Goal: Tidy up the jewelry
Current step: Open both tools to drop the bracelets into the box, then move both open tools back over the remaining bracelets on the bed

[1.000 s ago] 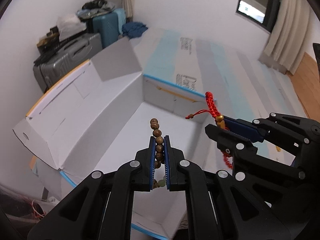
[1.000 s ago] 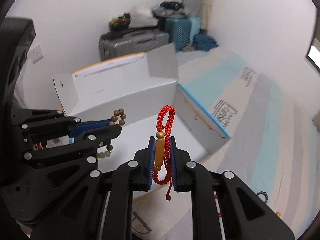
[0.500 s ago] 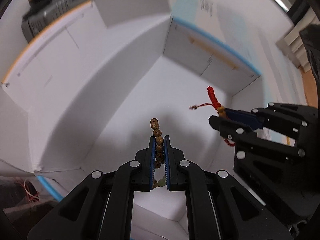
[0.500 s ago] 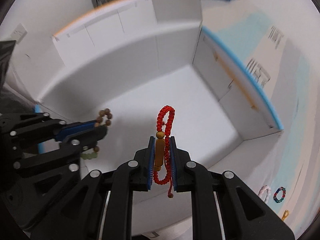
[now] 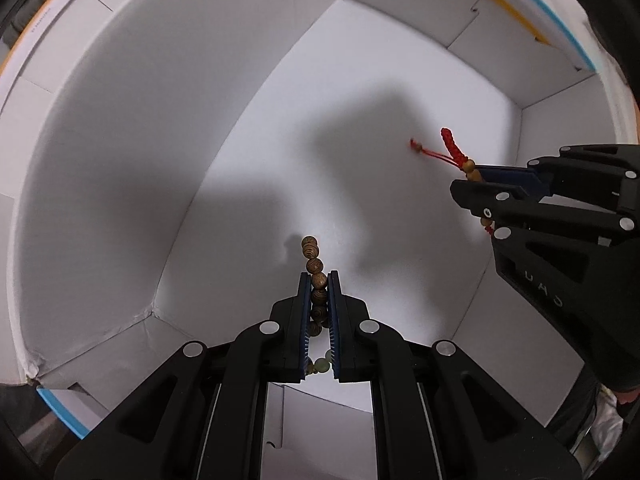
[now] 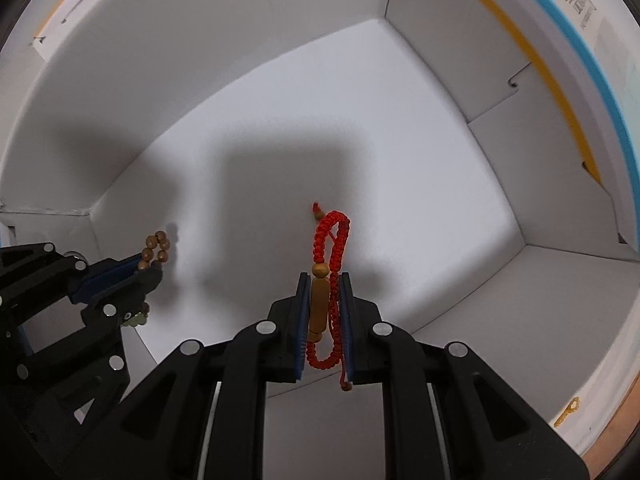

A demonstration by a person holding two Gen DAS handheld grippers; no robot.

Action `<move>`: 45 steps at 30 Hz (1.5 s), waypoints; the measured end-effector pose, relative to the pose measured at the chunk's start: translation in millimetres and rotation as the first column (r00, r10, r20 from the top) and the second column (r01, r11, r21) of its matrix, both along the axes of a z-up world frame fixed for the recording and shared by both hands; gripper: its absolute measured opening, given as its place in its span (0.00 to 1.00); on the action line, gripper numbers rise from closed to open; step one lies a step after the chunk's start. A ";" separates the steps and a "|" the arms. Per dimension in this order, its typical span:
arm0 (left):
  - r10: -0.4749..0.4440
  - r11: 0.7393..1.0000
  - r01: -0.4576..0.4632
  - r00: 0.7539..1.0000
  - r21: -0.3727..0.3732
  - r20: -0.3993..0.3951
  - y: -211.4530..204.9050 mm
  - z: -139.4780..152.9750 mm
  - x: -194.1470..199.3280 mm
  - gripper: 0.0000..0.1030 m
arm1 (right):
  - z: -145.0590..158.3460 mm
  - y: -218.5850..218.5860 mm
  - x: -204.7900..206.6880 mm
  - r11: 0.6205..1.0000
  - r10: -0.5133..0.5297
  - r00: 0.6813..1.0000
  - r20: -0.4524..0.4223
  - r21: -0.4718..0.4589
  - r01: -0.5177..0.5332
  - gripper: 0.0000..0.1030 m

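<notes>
White box [image 5: 120, 160] floor directly below both claws. Left claw [image 5: 319, 280] clamps bead bracelet [image 5: 314, 264]; right claw [image 6: 324, 280], at 3 o'clock, clamps red cord bracelet [image 6: 332, 232].

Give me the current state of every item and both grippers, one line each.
left gripper: shut on wooden bead bracelet, pointing down into the box.
right gripper: shut on red braided bracelet, inside the box too.
wooden bead bracelet: clamped between the jaws, not released.
red braided bracelet: clamped, loop sticking out past the tips.
white cardboard box: open, floor bare.
</notes>
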State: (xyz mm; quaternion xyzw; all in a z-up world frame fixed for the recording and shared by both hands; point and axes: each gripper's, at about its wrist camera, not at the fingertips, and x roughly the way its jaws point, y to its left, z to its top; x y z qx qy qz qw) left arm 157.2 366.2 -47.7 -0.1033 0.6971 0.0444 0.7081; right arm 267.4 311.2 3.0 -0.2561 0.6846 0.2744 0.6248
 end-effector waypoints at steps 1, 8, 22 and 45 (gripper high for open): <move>0.001 1.000 -0.001 1.000 0.001 -0.004 0.3 -1.4 -0.2 0.07 | -2.2 0.1 -0.1 1.000 0.001 1.000 -0.002 -0.008 -0.001 0.13; 0.027 0.999 -0.027 1.000 0.025 -0.005 2.3 -1.3 -8.2 0.09 | -6.7 1.7 -2.4 1.000 -0.005 1.000 -0.005 -0.016 0.005 0.20; 0.084 0.990 -0.103 0.979 0.092 0.188 3.4 47.0 -44.6 0.67 | 45.7 -11.0 -12.8 0.985 -0.085 0.990 0.113 0.162 0.066 0.72; 0.050 0.970 -0.179 0.804 0.161 0.593 -75.8 144.4 -65.2 0.94 | 187.2 -137.3 -45.6 0.868 -0.337 0.791 0.511 0.495 0.050 0.93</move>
